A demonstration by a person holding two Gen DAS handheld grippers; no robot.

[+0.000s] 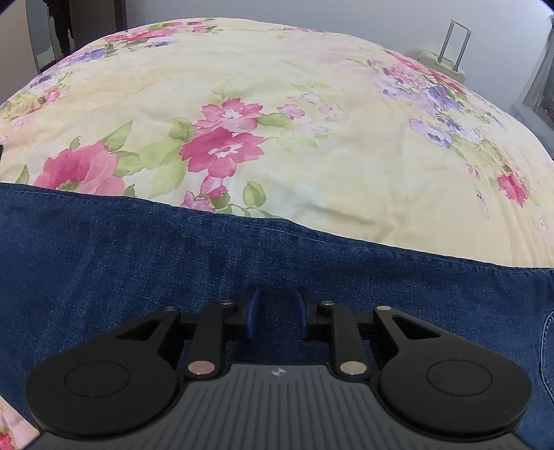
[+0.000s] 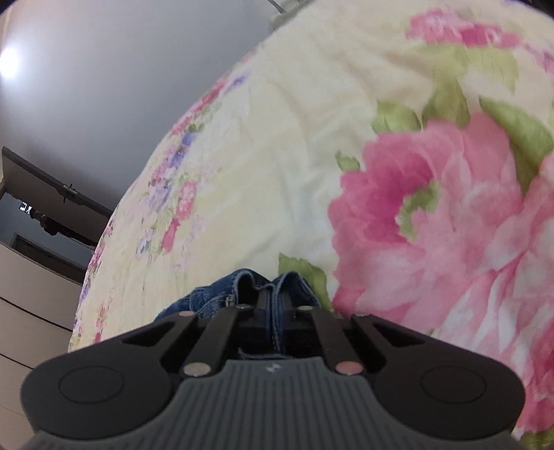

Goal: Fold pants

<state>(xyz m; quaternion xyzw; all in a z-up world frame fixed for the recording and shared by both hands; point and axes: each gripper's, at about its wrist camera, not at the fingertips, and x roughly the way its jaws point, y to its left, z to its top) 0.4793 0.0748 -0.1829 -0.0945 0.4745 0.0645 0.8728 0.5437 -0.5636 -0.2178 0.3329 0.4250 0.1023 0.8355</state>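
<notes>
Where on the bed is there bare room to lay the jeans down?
Free: the floral bedspread beyond the jeans, up to its far edge by the suitcase. Crowded: the near strip, where denim lies under the open left gripper. The right gripper clamps bunched denim.

Jeans (denim) on floral bed

bed: pale yellow floral bedspread | far wall: plain grey | beside bed: cream hard-shell suitcase, handle raised | ceiling light: bright
</notes>
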